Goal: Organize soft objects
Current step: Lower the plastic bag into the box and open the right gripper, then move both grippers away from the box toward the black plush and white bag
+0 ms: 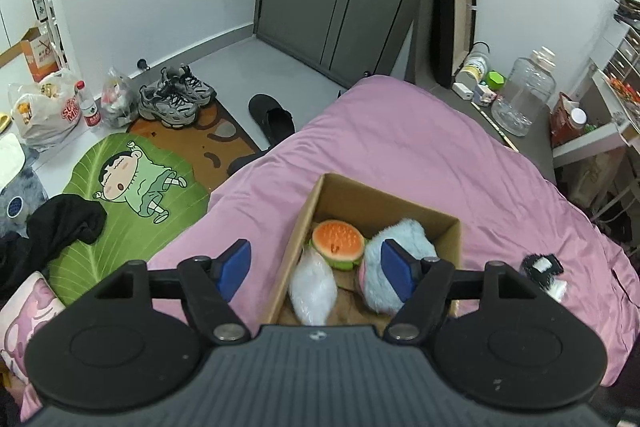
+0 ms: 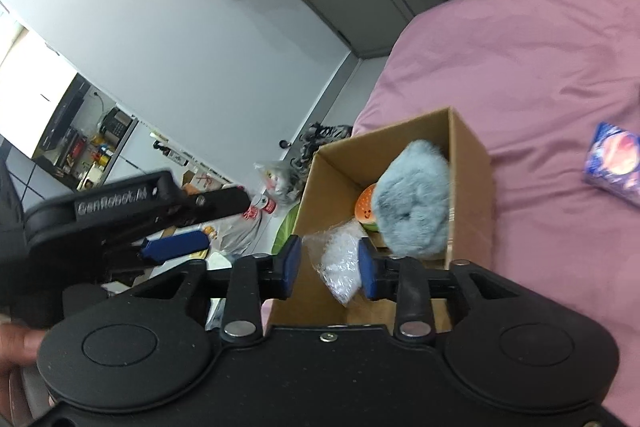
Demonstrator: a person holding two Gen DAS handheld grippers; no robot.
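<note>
Both pairs of jaws are standing apart and holding nothing. The left gripper [image 1: 316,269] is hovering over the near left wall of the box [image 1: 308,211] on the pink bed [image 1: 400,147]. In the box are lying a burger toy [image 1: 338,239], a blue plush [image 1: 400,267] and a white bag [image 1: 312,287]. In the right wrist view, the right gripper [image 2: 330,267] is framing that bag at lower centre, pads clear of it. Still loose on the bed is a black-and-white item [image 1: 544,269], at the right of the left wrist view; its long axis cannot be told, and the right hand probably sits nearer it.

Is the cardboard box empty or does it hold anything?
Not empty: the cardboard box holds a burger plush, a blue fluffy toy and a white bagged item.
</note>
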